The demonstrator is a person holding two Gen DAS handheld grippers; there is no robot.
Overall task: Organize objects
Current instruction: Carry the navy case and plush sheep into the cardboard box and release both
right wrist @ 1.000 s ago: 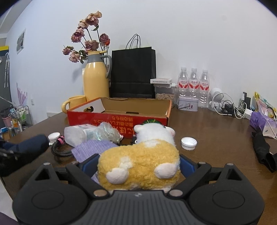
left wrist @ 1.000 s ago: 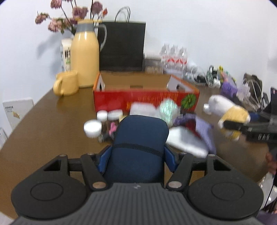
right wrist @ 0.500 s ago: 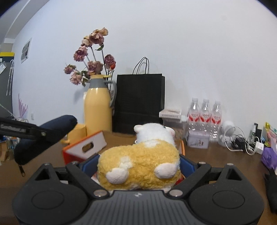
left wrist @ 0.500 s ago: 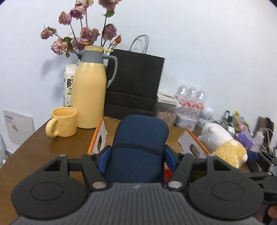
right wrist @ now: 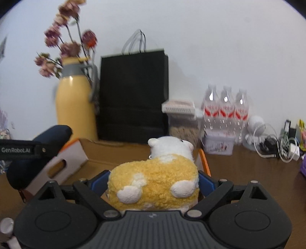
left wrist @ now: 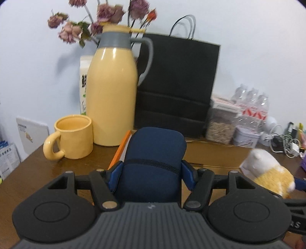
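A navy blue soft case (left wrist: 155,149) sits between the blue pads of my left gripper (left wrist: 151,173), which is shut on it. The case hangs over the left end of the open cardboard box (left wrist: 210,155) with an orange rim. My right gripper (right wrist: 153,182) is shut on a yellow and white plush sheep (right wrist: 170,147), held over the box floor (right wrist: 118,153). In the right wrist view the navy case (right wrist: 38,149) shows at the left above the box's white handle flap (right wrist: 65,166). The plush (left wrist: 267,172) shows at the right edge of the left wrist view.
Behind the box stand a yellow thermos jug (left wrist: 112,92), a yellow mug (left wrist: 74,139), a black paper bag (left wrist: 176,86) and dried flowers (left wrist: 103,17). To the right are a seed container (right wrist: 181,122), three water bottles (right wrist: 225,107), a tin (right wrist: 218,145) and cables (right wrist: 277,145).
Both grippers moved forward from in front of the box to over it, each keeping its object. The loose items in front of the box have dropped out of view.
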